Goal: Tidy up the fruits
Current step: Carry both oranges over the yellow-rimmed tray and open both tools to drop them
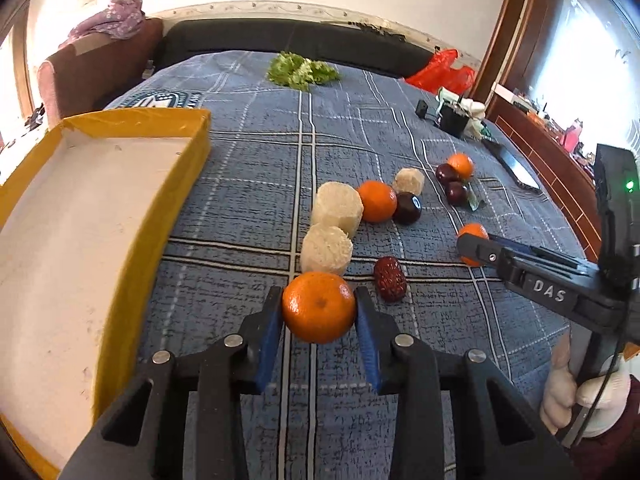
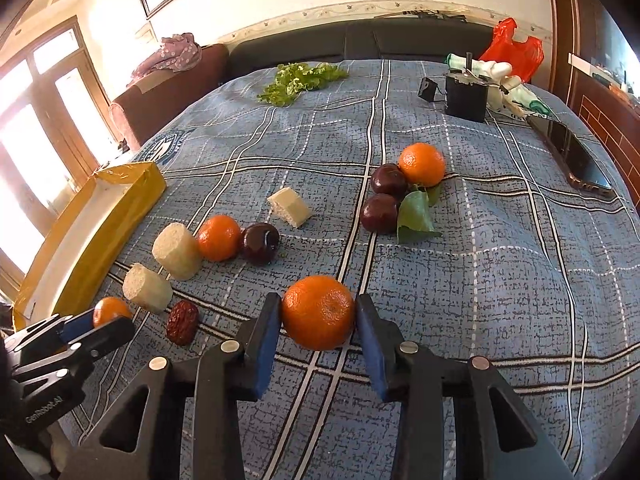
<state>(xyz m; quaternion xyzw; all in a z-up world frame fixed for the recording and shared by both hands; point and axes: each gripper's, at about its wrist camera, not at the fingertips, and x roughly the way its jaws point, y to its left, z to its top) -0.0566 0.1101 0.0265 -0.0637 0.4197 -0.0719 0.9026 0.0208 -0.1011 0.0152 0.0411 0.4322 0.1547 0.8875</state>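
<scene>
While the yellow box (image 1: 120, 216) lies empty at the far left, the left gripper (image 1: 318, 312) is clenched on an orange (image 1: 319, 307) just right of the box's near wall, both pads touching the fruit. Right of it lie a red date (image 1: 390, 279) and open cloth (image 2: 500, 300). Farther right, the right gripper (image 2: 318, 314) grasps another orange (image 2: 319, 312), with bare cloth reaching the right edge near a phone (image 2: 576, 160).
</scene>
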